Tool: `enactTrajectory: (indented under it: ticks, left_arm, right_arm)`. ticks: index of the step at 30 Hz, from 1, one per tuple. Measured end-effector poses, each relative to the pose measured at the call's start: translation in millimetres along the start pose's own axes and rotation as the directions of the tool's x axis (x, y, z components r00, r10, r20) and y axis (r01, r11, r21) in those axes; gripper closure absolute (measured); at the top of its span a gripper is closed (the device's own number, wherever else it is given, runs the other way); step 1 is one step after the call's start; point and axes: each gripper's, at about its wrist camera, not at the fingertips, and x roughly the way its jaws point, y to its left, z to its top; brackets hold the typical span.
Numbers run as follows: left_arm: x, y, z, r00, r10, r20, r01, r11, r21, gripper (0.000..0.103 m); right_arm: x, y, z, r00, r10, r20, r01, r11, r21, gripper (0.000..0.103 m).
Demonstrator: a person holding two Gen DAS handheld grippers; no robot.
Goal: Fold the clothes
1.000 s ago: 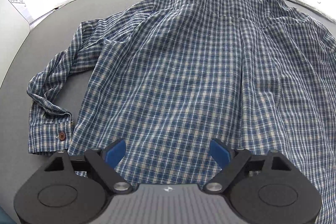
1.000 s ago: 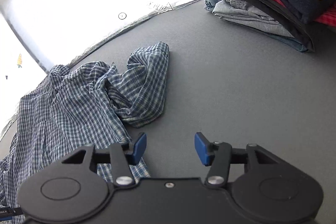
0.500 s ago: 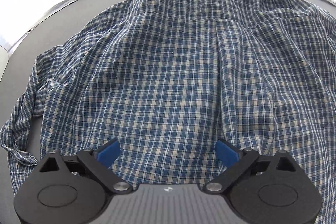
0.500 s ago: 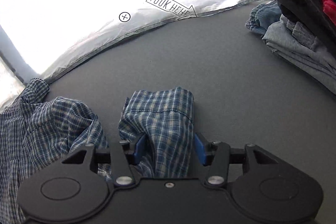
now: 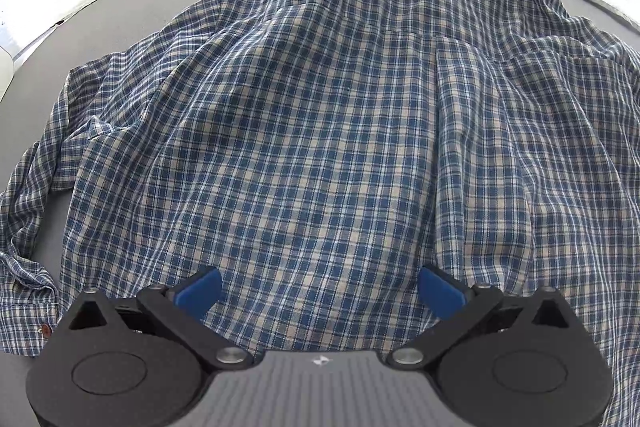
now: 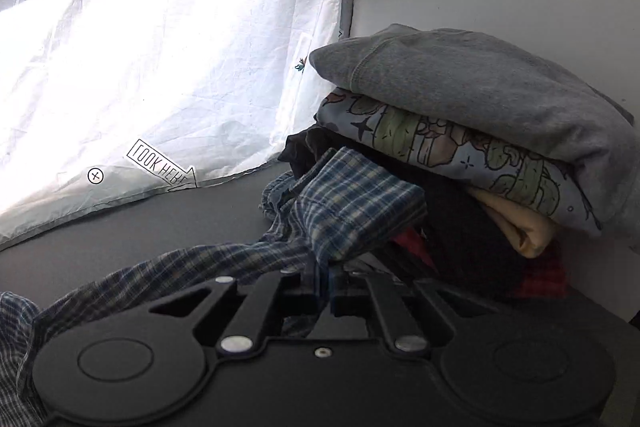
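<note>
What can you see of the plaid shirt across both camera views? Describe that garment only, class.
The plaid shirt is thin woven cloth, checked blue, white and tan. It lies spread and rumpled on the grey tabletop, collar at the far end, with a seam down the back. One buttoned cuff lies flat at the left. The other sleeve cuff is lifted, pinched in the right gripper. The open left gripper hangs over the hem.

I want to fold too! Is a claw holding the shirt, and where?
Yes. The right claw is shut on the checked shirt near its sleeve cuff. The left claw, opening wide, holds nothing.
</note>
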Motion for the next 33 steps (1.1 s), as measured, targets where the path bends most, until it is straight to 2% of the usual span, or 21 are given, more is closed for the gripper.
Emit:
enactTrajectory:
  ticks: [3, 6, 8, 9, 10, 15, 22, 24, 27, 31, 33]
  left_arm:
    - [-1, -2, -2, 1.000, 0.011, 0.023, -0.011, 1.000, 0.026, 0.000]
    - [0, 0, -1, 1.000, 0.004, 0.026, -0.004, 1.000, 0.021, 0.000]
    - [0, 2, 0, 1.000, -0.005, 0.016, 0.005, 1.000, 0.000, 0.000]
    - [1, 4, 1, 1.000, -0.007, 0.012, 0.007, 1.000, -0.006, 0.000]
    - [2, 4, 1, 1.000, -0.008, 0.011, 0.008, 1.000, -0.008, 0.000]
    - [1, 1, 1, 1.000, 0.010, 0.024, -0.010, 1.000, 0.014, 0.000]
    - [2, 2, 2, 0.999, 0.021, 0.036, -0.022, 1.000, 0.012, 0.000]
    - [1, 1, 0, 0.999, 0.018, 0.031, -0.018, 1.000, 0.005, 0.000]
    - [0, 0, -2, 1.000, 0.011, 0.023, -0.011, 1.000, -0.006, 0.000]
    - [-1, 0, -4, 1.000, -0.003, 0.016, 0.004, 1.000, -0.018, 0.000]
    - [0, 2, -3, 1.000, -0.011, 0.011, 0.011, 1.000, -0.022, 0.000]
  right_arm:
    - [10, -24, -26, 0.994, -0.029, -0.106, 0.033, 0.999, 0.034, 0.096]
    - [23, -36, -61, 0.968, -0.071, -0.239, 0.079, 0.997, 0.025, 0.082]
    - [25, -40, -78, 0.955, -0.065, -0.289, 0.086, 0.994, 0.060, 0.079]
    - [24, -42, -83, 0.951, -0.053, -0.303, 0.086, 0.992, 0.094, 0.074]
    - [23, -43, -85, 0.952, -0.046, -0.303, 0.084, 0.990, 0.114, 0.067]
    - [22, -43, -81, 0.965, -0.031, -0.261, 0.076, 0.983, 0.166, 0.059]
    - [42, -40, -60, 0.977, 0.033, -0.212, 0.015, 0.976, 0.218, 0.054]
    - [49, -37, -61, 0.971, 0.055, -0.231, -0.006, 0.979, 0.206, 0.048]
    - [64, -32, -65, 0.958, 0.068, -0.280, -0.005, 0.975, 0.222, 0.047]
    - [79, -29, -76, 0.935, 0.123, -0.333, -0.017, 0.952, 0.304, 0.046]
    - [81, -22, -79, 0.933, 0.125, -0.337, -0.026, 0.959, 0.284, 0.045]
